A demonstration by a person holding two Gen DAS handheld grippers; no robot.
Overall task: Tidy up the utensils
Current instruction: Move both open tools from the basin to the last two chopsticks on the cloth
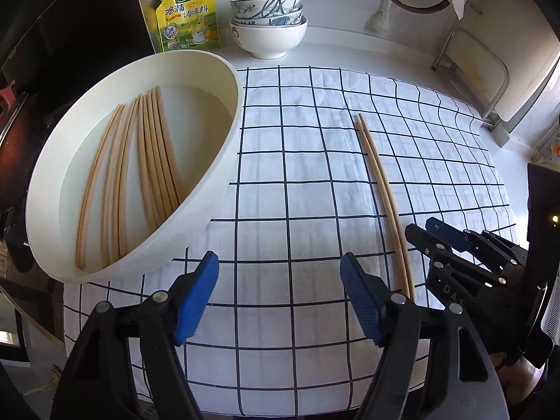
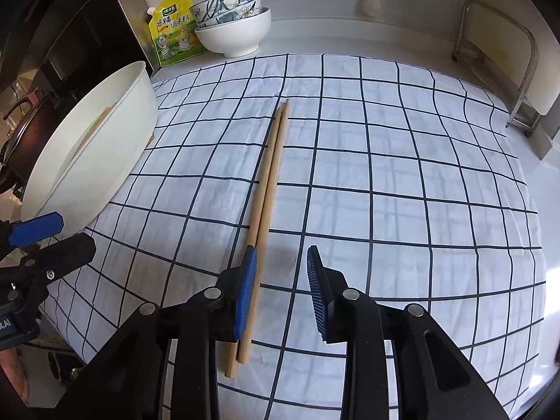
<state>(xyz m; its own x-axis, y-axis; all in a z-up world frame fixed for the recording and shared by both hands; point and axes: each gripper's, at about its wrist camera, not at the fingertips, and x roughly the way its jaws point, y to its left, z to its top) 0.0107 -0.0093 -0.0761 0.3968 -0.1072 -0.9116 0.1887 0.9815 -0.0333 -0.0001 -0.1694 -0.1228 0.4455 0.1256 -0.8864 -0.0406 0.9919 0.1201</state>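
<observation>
Left wrist view: left gripper [image 1: 278, 297] above the checked cloth [image 1: 315, 161], blue pads [image 1: 196, 297] wide apart, nothing between them. Round white tub [image 1: 224, 161] on the cloth's left edge, tilted, holding a row of wooden chopsticks [image 1: 150, 175] side by side. One loose pair of chopsticks [image 1: 381, 192] on the cloth right of the tub, well apart from it, near ends running down beside the right pad. Right gripper [image 1: 455, 245] just right of that pair, letters "DAS" legible on its black body. At the worktop's back edge, a yellow seasoning pouch [image 1: 187, 17] printed with Chinese characters, and beside it stacked bowls [image 1: 267, 24], patterned ones nested in a plain white one.

Right wrist view: right gripper [image 2: 281, 294] low over the cloth [image 2: 385, 175], jaws partly apart and not clamped. Loose chopstick pair [image 2: 269, 182] lying between the pads, close against the left pad, clear gap to the right pad. Tub [image 2: 115, 147] at the cloth's left edge, left gripper [image 2: 38, 231] below it. Pouch [image 2: 175, 31] and bowls [image 2: 234, 24] at the back edge.
</observation>
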